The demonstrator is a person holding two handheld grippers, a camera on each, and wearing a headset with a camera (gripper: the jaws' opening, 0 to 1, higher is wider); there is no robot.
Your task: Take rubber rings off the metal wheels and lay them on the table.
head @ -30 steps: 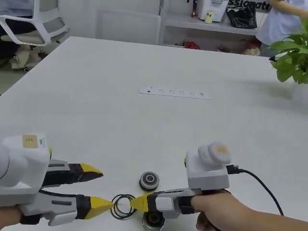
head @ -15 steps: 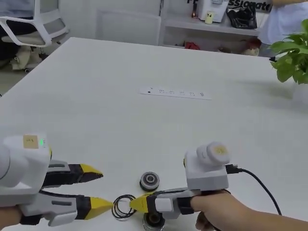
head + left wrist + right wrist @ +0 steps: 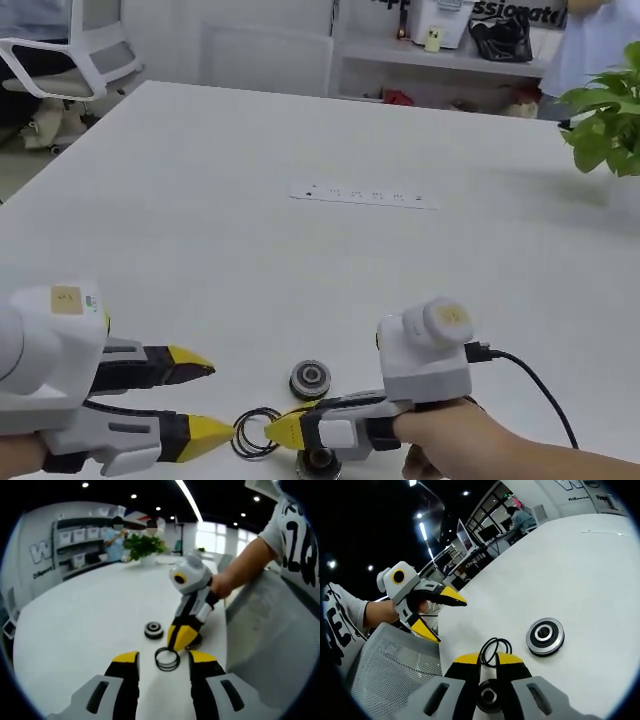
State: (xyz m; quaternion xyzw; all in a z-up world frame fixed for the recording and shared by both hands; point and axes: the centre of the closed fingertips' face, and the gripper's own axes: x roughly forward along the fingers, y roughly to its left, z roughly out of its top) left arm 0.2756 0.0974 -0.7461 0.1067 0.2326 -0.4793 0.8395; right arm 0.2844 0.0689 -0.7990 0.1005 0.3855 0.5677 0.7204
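White tabletop (image 3: 300,260), mostly bare; a power strip (image 3: 363,195) lies toward the middle and a plant (image 3: 605,115) stands at the far right edge. All work items sit close to the near edge.

Items: thin black rubber rings (image 3: 255,432) lie flat as overlapping loops. One metal wheel (image 3: 310,378) stands free just beyond them, with a dark outer band that may be a ring not yet removed. A second wheel (image 3: 318,462) sits directly beneath the right gripper (image 3: 283,428).

Jaws: the right gripper's are drawn close together, and in the right gripper view a strand of the loops runs into the gap between the tips, so it appears pinched. The left gripper (image 3: 208,398) has its jaws spread wide, holding nothing.

Risks:
- The thin strand may slip from the narrow tips if pulled sideways
- The loops overlap, so lifting one may drag the other
- The wheel under the right gripper could be nudged toward the near edge
- The tips of the two grippers are near each other and could clash

Pose: both grippers are held low and roughly level, tips pointing inward at each other across the rings
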